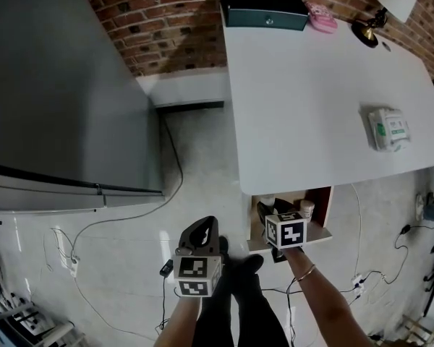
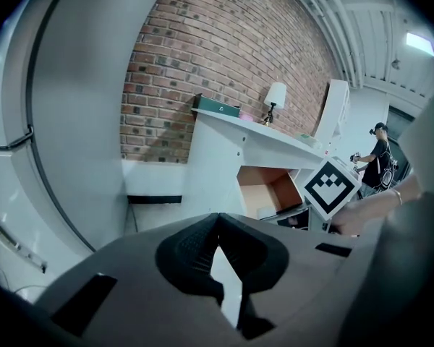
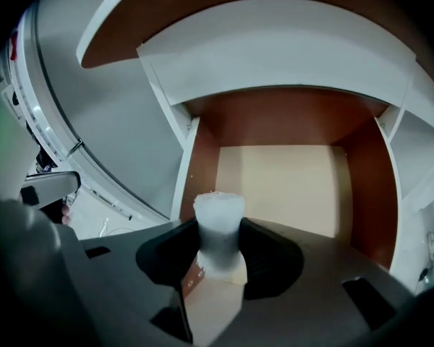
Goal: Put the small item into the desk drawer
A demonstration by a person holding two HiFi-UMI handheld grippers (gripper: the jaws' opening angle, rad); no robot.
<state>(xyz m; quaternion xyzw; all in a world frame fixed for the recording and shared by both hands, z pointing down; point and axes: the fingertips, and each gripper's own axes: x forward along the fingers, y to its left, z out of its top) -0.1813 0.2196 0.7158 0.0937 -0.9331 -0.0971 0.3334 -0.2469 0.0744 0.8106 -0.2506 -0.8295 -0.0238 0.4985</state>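
The step in hand is the delivery: the small item (image 3: 218,219), a pale, narrow-waisted piece with a frosted white top, is carried by the right gripper (image 3: 218,238), whose jaws stand partly spread and press on its two sides, the top standing proud of the pads. The right gripper view looks straight into the open drawer (image 3: 289,183): a bare light base, brown side walls, and the white underside of the desk above. The item sits at the near edge of the opening, over the front of the base; whether it is already inside the drawer's front line or just before it cannot be settled from these views. In the head view the drawer hangs open under the near edge of the white desk (image 1: 311,92), with the right gripper directly at it. The left gripper (image 2: 217,226) is held low and off to the side, well apart from the drawer, its fingers (image 2: 192,248) pressed together at the tips with nothing between them. By my judgement the carry is near its end and the release is not yet made. The next move calls for the right gripper to go forward and down until the item is close over the base, clear of the side walls, then spread its jaws and withdraw straight back, so the item is not knocked over.
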